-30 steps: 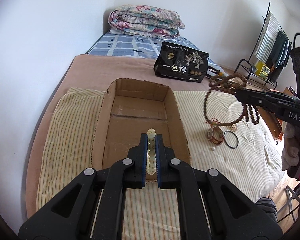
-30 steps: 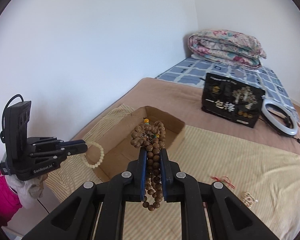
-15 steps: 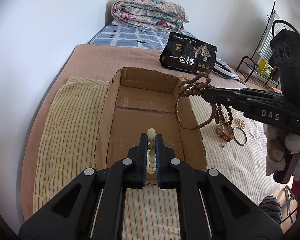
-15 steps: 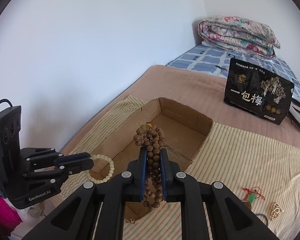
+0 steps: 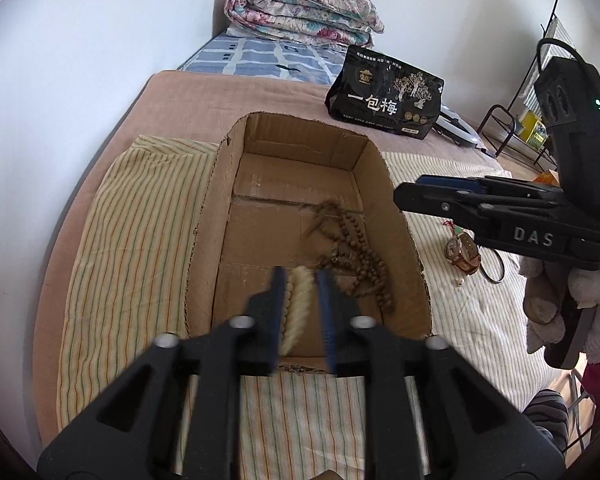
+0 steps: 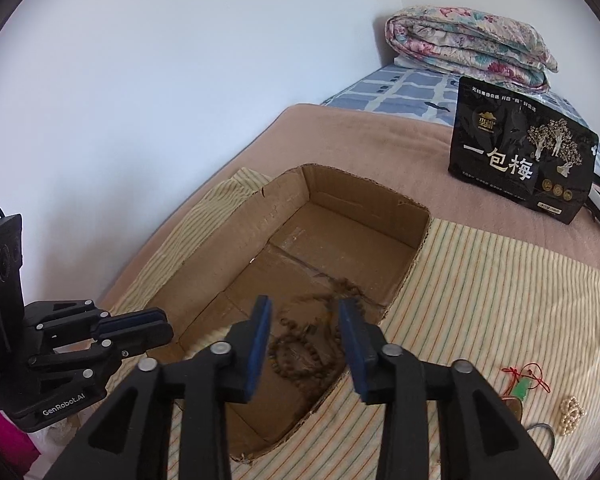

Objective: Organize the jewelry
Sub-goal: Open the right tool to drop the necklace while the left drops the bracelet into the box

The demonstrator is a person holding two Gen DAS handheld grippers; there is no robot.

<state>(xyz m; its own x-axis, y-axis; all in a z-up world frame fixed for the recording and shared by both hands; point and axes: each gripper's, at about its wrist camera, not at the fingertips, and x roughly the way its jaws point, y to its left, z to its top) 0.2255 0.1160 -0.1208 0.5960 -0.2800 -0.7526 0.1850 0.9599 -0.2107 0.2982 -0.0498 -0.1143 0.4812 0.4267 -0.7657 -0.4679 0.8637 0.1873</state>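
Brown bead necklace (image 5: 356, 256) lies on the floor of the cardboard box (image 5: 212, 216). In the left wrist view the left hand-held gripper (image 5: 303, 308) hangs over the box's near end, jaws opening, a cream bead bracelet (image 5: 298, 304) blurred between them.

In the right wrist view the right hand-held gripper (image 6: 305, 344), jaws opening and empty, hovers above the necklace (image 6: 304, 356) in the box (image 6: 220, 248).

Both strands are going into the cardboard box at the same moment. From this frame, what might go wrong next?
1. The cream bead bracelet is dropping from the opening left tongs right beside the brown bead necklace already in the cardboard box; the two may tangle.
2. The necklace is blurred and lies near the box's right wall under the opening right tongs; a bead loop might snag on a pad.
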